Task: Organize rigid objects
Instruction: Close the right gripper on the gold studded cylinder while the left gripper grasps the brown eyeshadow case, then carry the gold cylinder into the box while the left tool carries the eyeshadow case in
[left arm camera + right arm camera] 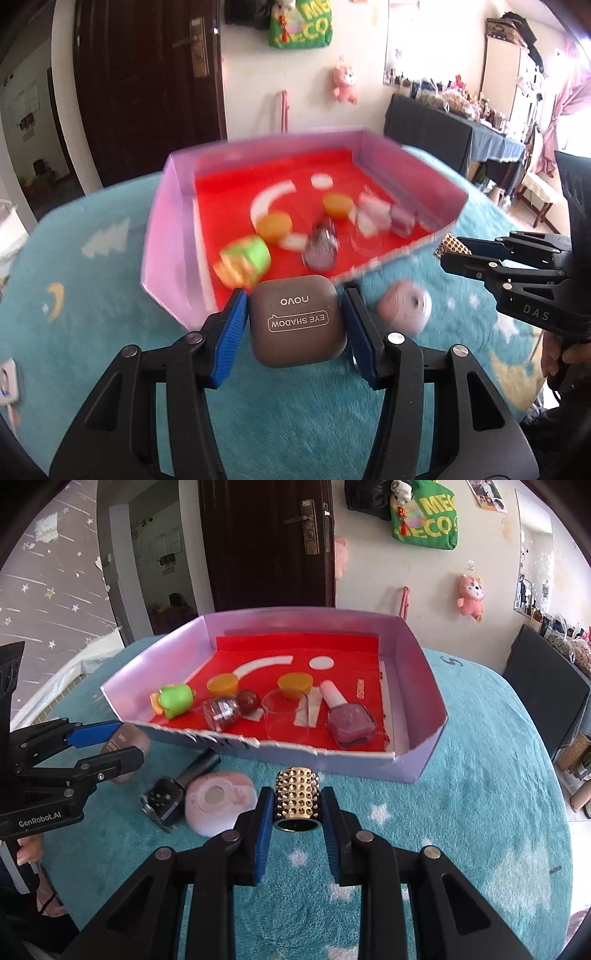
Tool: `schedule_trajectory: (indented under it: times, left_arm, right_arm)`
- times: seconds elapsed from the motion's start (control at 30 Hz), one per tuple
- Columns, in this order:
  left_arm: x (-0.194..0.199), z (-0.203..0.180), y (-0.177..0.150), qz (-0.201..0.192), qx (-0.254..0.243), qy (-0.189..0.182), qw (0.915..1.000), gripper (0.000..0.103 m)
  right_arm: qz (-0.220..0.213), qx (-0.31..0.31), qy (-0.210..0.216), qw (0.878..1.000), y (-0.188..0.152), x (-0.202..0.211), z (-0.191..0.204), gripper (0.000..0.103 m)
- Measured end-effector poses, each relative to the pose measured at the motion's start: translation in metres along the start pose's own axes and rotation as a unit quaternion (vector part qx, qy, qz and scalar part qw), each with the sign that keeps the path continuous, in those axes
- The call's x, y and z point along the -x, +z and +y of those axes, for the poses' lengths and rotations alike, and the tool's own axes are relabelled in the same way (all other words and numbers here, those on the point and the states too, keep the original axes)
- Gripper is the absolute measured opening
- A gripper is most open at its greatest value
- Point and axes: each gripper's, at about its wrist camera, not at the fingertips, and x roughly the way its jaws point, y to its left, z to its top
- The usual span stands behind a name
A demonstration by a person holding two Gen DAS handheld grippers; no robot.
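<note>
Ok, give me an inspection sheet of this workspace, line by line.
Surface: teal plush cover with star prints.
Job's things: purple tray holds nail polish bottle, green toy and small jars; eye shadow case, studded gold cylinder in the grippers.
Clutter: pink round compact and black bottle lie before the tray.
Grippers: left gripper shut on case; right gripper shut on cylinder.
Cables: nothing seen.
Surroundings: dark door, green bag, pink plush.

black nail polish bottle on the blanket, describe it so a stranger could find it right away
Start at the lilac tray on the teal blanket. In front of its near wall, toward the left, the black nail polish bottle lies on its side beside a round pink case. It is the only dark, long-capped item there.
</note>
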Motion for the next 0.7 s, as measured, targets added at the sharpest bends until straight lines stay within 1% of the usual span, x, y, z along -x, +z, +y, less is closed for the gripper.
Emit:
schedule_trajectory:
  times: [0.07,0.2,0.27,0.4,0.5,0.57,0.7]
  left_arm:
    - [0.003,0.005,0.016,-0.007,-0.003,-0.003,1.0,0.05]
    - [-0.011,0.016,0.052,0.005,-0.022,0.01,0.9997,0.05]
    - [-0.025,0.024,0.068,0.022,-0.025,0.016,0.9993,0.05]
    - [-0.052,0.036,0.089,0.063,-0.039,0.03,0.9968,0.05]
    - [-0.071,0.038,0.096,0.097,-0.057,0.04,0.9929,0.05]
    - [-0.082,0.04,0.098,0.117,-0.066,0.046,0.9899,0.05]
    - [-0.106,0.038,0.101,0.16,-0.086,0.047,0.9823,0.05]
  right_arm:
    - [-0.009,0.002,0.006,1.0,0.009,0.007,-0.001,0.027]
    - [-0.031,0.017,0.008,0.999,0.042,0.017,-0.004,0.027]
    - [-0.033,0.023,0.007,0.999,0.06,0.014,-0.006,0.027]
    - [-0.015,0.036,-0.006,0.999,0.093,-0.003,-0.014,0.027]
    - [0.002,0.047,-0.019,0.999,0.11,-0.015,-0.02,0.027]
    - [0.012,0.054,-0.021,0.998,0.118,-0.02,-0.022,0.027]
    - [0.029,0.067,-0.021,0.997,0.13,-0.03,-0.024,0.027]
